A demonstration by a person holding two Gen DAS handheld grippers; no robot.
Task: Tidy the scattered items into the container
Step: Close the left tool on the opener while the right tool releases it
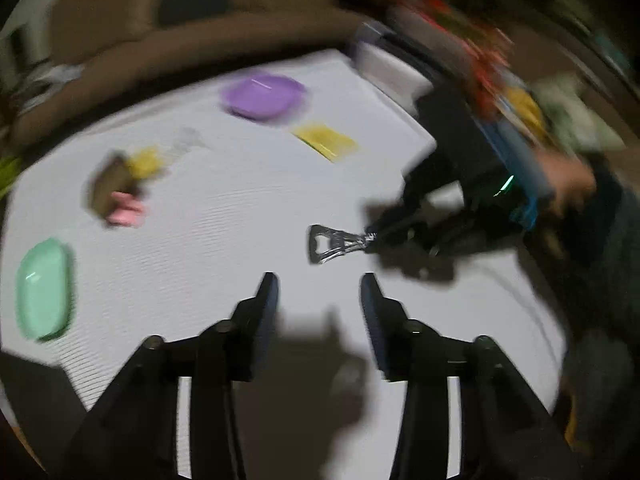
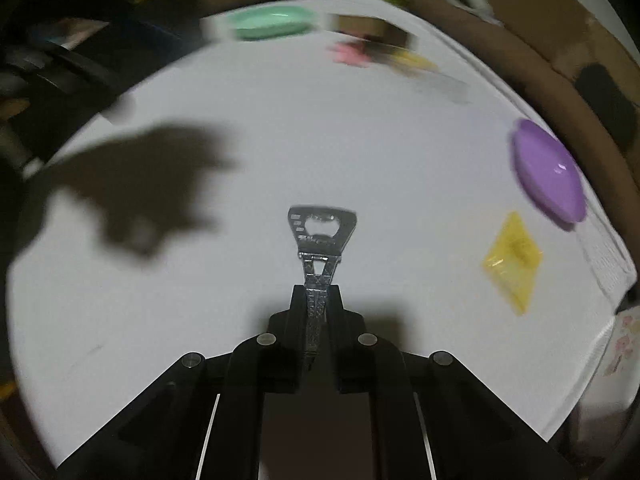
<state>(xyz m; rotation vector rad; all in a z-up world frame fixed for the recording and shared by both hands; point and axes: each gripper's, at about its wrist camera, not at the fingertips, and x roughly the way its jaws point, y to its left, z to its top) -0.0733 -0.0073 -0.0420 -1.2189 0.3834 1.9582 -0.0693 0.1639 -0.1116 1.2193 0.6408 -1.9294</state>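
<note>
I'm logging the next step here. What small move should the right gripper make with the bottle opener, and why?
Probably carry it toward a dish, perhaps the green dish. The right gripper is shut on the bottle opener above the white table; the left gripper hangs open, empty.

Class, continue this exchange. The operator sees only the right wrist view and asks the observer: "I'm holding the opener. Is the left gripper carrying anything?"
Observer: No. The left gripper is open, with nothing between its fingers.
Operator: Where is it pointing?
Observer: At the opener; its head is just ahead of the left fingers.
Operator: What is behind my gripper?
Observer: A blurred bare hand is at the back of the right gripper.
</note>
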